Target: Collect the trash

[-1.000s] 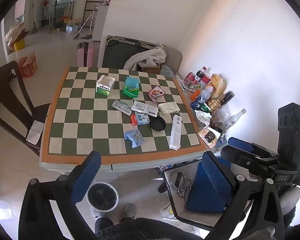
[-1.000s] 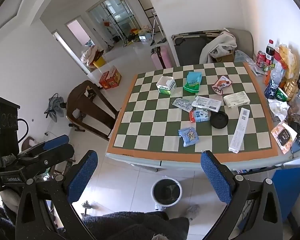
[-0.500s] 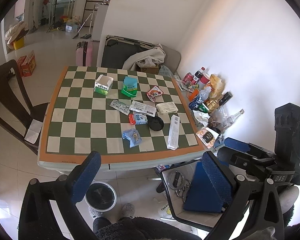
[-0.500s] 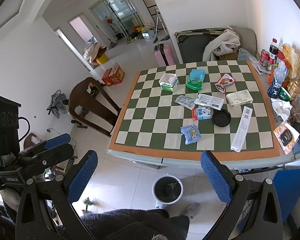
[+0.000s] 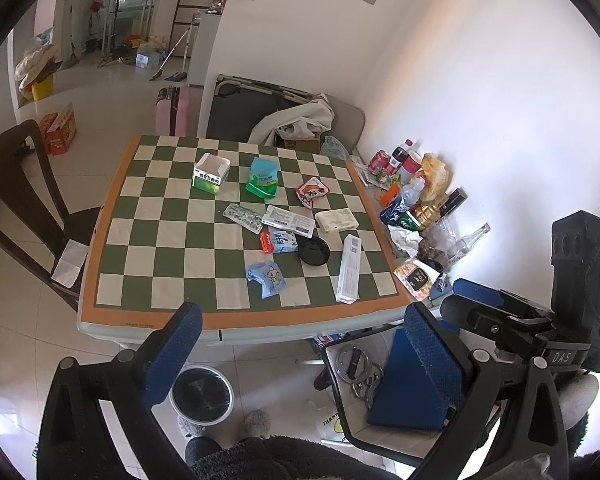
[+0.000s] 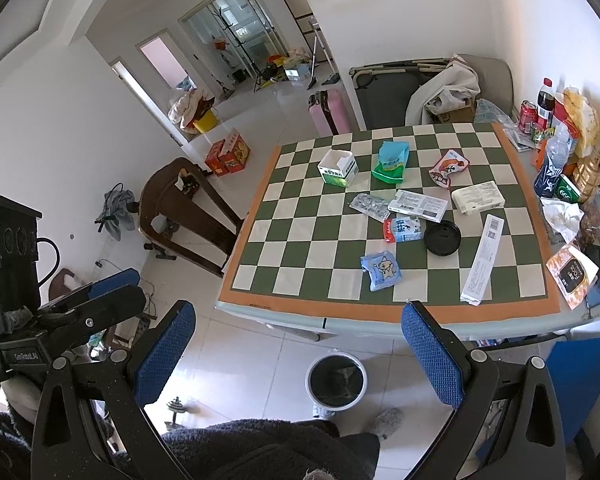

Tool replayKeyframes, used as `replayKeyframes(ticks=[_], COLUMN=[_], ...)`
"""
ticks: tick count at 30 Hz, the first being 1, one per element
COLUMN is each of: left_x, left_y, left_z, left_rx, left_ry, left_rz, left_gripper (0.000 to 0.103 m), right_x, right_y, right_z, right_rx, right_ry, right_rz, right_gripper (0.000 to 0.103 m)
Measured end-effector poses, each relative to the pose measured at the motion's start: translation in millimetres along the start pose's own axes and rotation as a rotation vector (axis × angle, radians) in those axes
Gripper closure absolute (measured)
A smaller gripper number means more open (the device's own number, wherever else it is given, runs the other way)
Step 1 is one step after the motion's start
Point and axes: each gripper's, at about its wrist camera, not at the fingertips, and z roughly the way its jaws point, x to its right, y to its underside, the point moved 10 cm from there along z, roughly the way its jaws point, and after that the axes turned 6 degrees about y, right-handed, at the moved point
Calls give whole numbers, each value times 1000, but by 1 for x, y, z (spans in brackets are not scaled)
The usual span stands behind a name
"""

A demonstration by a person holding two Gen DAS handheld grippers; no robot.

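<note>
On the checkered table (image 5: 112, 216) the trash lies scattered: a blue pouch (image 5: 266, 279) nearest, a black lid (image 5: 314, 251) and long white box (image 5: 349, 268) toward 2 o'clock; small print is unreadable; below the near edge stands a bin (image 6: 336, 379), its contents too dark to tell; the left gripper (image 5: 300, 354) and right gripper (image 6: 296, 354) both hang spread wide, empty, their bases cut off.
</note>
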Motion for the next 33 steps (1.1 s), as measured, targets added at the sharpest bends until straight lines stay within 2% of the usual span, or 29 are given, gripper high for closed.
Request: replayKeyframes(ticks=[33], left_x=[-2], left_y=[2], left_z=[-1], left_rx=[4], left_ry=[1], left_rz=[1], left_gripper=[0], right_x=[-1], right_y=[-3], right_z=[-4], right_rx=[5], right_ry=[-2], right_rz=[-4], right_gripper=[0])
